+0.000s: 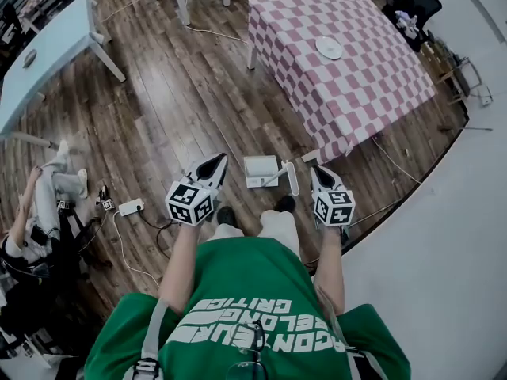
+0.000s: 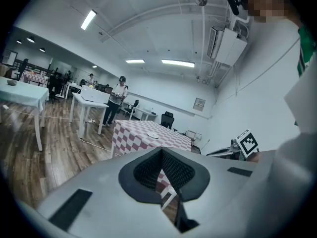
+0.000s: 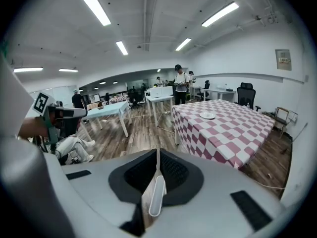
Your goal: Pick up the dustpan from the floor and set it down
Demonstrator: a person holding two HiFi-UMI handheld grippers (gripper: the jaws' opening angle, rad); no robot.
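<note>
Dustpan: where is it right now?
Head view: the dustpan lies on the floor between the left claw and right claw, by the checkered table's corner.

The tablecloth [image 1: 356, 77] is pink-and-white checked, the dustpan [image 1: 260, 172] white, the floor [image 1: 182, 101] dark brown, the shirt [image 1: 238, 283] green

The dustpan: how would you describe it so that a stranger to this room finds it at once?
Start at the table with the checked cloth. On the wooden floor before its near corner, just ahead of the person's dark shoes, lies the dustpan. It is the only white square pan with a long handle there.
</note>
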